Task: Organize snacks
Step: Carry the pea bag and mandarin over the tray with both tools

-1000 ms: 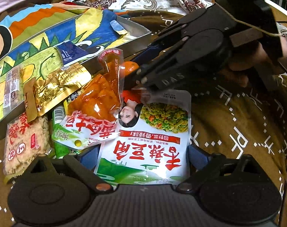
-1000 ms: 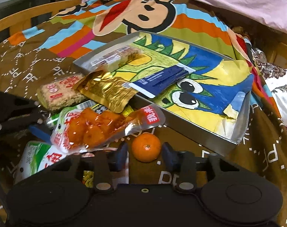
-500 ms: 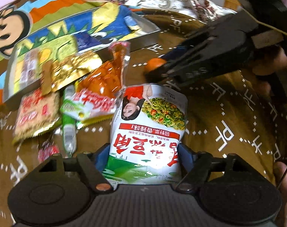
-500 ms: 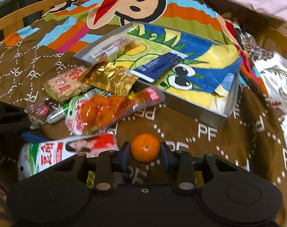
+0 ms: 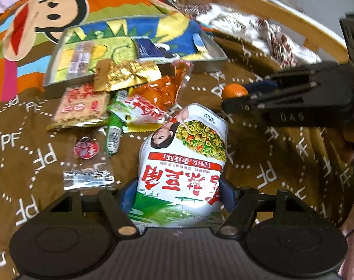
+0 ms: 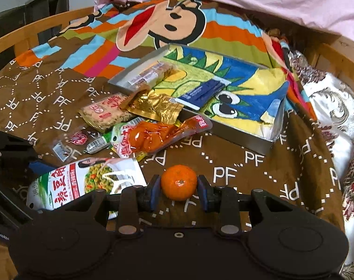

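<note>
Left gripper (image 5: 177, 192) jaws, just closing, pinch white-green snack pouch (image 5: 184, 163) above brown cloth (image 5: 282, 163). Right gripper (image 5: 237, 93) at right clamps small orange (image 5: 234, 91). Loose snack packets (image 5: 130, 98) heaped before metal tray (image 5: 214, 53) behind.

I have 2 fisheye views, each riding on a gripper and looking forward along its fingers, tilted steeply down at the brown blanket (image 5: 282, 163). My left wrist camera sits close over the green-and-white pouch (image 5: 181, 163) and faces the tray (image 5: 214, 53) from the pile's near side. My right wrist camera sits close behind the mandarin (image 6: 178, 182) and looks across at the same tray (image 6: 247, 137). Both views share the snack pile (image 6: 142, 126), the tray and the cartoon blanket, and each catches the other gripper at its edge.
</note>
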A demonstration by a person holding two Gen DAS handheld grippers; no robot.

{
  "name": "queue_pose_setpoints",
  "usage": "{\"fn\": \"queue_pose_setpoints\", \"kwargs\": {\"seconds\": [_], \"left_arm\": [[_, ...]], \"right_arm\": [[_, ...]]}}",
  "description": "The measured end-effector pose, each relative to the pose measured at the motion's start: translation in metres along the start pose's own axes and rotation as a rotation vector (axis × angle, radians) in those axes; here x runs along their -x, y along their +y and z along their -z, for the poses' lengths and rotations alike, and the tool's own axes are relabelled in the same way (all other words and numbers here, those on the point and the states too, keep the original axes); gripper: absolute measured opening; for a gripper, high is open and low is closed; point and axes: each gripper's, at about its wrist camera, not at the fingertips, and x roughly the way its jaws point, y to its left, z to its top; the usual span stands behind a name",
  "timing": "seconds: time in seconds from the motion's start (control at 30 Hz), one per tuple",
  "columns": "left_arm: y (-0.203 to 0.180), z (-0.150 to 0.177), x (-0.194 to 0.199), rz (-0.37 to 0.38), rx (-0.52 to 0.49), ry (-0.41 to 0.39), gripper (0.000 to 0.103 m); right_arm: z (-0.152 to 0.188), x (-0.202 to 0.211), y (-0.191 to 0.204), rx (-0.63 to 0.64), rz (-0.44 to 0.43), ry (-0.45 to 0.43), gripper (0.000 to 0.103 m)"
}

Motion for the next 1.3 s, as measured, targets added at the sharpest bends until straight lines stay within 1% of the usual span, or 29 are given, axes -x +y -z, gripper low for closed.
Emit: {"fn": "queue_pose_setpoints", "kwargs": {"seconds": [0.13,0.2,0.37,0.67,0.8,0.9,0.97,1.2,1.3], "left_arm": [[0.004,-0.001,0.019,0.0,0.047,-0.093,0.074],[0.007,-0.004,0.024,0.006,0.076,-0.124,0.074],[0.014,-0.008,0.03,-0.017,0.113,-0.2,0.074],[0.032,-0.023,0.039,-0.049,0.219,-0.356,0.074],[0.038,-0.038,0.033,-0.064,0.264,-0.412,0.074],[0.043,-0.051,0.025,-0.09,0.266,-0.453,0.074],[0.047,-0.06,0.019,-0.102,0.271,-0.48,0.074],[0.066,-0.087,0.001,-0.109,0.335,-0.551,0.074],[0.072,-0.098,-0.008,-0.113,0.352,-0.579,0.075]], "right_arm": [[-0.002,0.014,0.004,-0.015,0.007,-0.062,0.036],[-0.002,0.019,0.005,-0.024,0.01,-0.085,0.036],[-0.003,0.028,0.01,-0.015,0.03,-0.148,0.036],[-0.007,0.035,0.014,-0.006,0.06,-0.27,0.036],[-0.011,0.031,0.016,-0.002,0.085,-0.308,0.036],[-0.017,0.025,0.017,-0.004,0.117,-0.34,0.036],[-0.021,0.02,0.014,-0.022,0.136,-0.358,0.036],[-0.033,-0.005,0.005,-0.113,0.222,-0.405,0.036],[-0.038,-0.018,0.002,-0.124,0.255,-0.422,0.036]]}}
